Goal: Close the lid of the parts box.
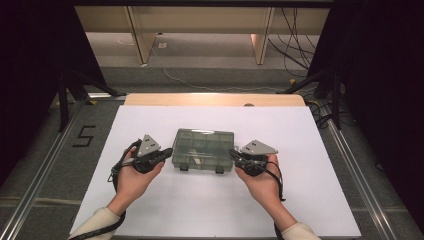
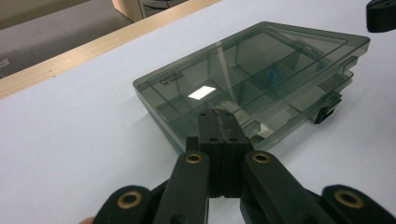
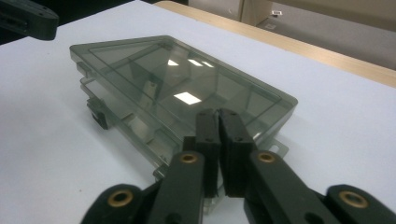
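Flanking the smoky compartment box (image 1: 203, 149) at the middle of the white table (image 1: 150, 205), we hold the left gripper (image 1: 166, 152) and right gripper (image 1: 235, 154) with jaws pressed together, gripping nothing.

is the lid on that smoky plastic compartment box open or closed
Closed. The lid lies flat on the box, edges lined up all round, with both front latches down. Both grippers sit shut beside it.

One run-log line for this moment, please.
left gripper: shut, empty, at box's left end | right gripper: shut, empty, at right end | compartment box: lid down, on white table
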